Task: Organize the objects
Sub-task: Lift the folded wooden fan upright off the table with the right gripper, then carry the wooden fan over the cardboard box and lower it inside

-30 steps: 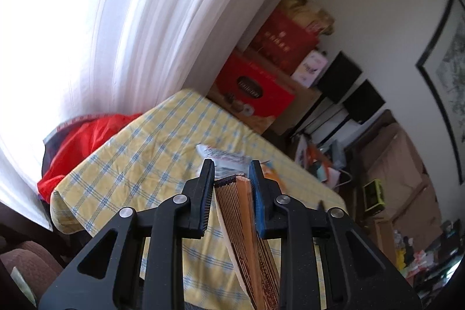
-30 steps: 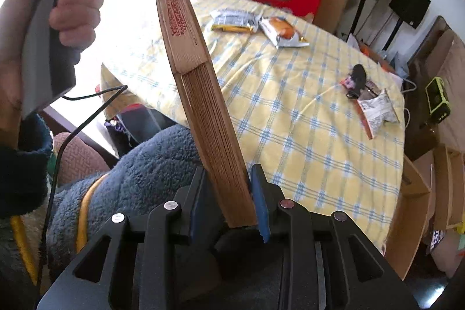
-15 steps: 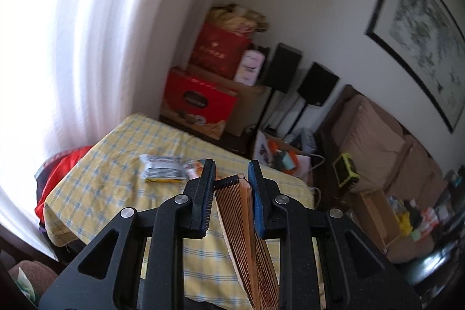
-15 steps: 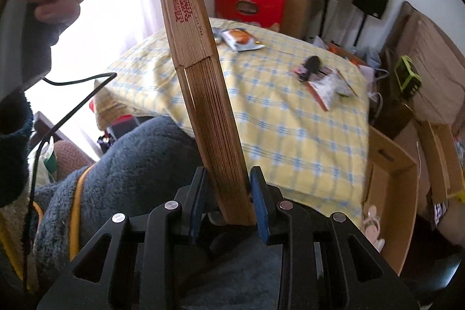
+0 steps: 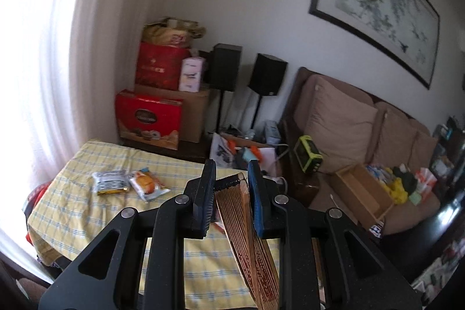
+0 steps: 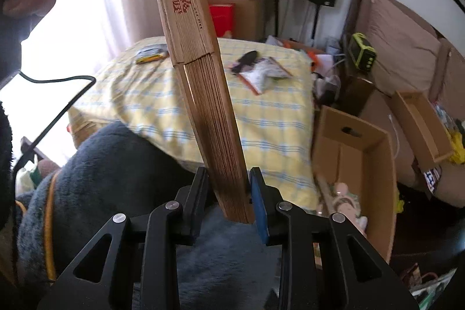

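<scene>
- Left wrist view: the left tool (image 5: 231, 191) is clenched on one end of the closed brown bamboo folding fan (image 5: 250, 240), held above the yellow checked table (image 5: 87, 211), likely so it stays shut while carried.
- Right wrist view: the right tool (image 6: 228, 193) clamps the fan's (image 6: 203, 83) other end; the open brown cardboard box (image 6: 375, 164) at near right seems its destination.

home living room, sofa (image 5: 363, 118), framed painting (image 5: 377, 2), speakers (image 5: 267, 74)
</scene>
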{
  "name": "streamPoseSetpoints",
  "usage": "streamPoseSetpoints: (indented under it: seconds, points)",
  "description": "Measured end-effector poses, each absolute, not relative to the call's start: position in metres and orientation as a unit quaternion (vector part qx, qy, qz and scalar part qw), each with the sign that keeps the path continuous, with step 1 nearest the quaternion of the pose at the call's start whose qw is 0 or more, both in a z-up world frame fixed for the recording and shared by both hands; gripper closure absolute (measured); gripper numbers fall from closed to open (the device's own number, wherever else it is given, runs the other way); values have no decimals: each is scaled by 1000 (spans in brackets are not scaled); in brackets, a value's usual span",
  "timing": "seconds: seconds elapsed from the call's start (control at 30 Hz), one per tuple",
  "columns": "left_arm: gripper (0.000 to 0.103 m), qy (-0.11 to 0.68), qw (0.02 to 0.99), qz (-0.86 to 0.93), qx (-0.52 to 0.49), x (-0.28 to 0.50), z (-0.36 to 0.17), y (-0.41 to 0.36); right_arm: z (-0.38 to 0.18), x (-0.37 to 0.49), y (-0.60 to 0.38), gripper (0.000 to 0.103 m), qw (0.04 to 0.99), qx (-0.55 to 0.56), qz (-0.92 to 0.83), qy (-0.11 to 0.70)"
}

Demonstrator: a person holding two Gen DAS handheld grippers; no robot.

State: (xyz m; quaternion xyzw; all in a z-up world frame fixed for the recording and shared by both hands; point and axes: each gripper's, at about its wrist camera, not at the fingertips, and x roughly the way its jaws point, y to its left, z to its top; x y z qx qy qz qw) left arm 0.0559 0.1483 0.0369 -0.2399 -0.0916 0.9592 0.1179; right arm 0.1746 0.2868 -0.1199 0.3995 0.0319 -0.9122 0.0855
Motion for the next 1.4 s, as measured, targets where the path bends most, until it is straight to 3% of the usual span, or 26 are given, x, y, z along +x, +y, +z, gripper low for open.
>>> streamPoseSetpoints:
  seconds: [1.1,1.4]
  points:
    - [82,21,238,941,-241,114,20,345,-171,214,431,75,-45,404,-910,-83]
    - [82,24,242,933,-266,103,4,363,-187,215,443,74,-64,404,-909,-88]
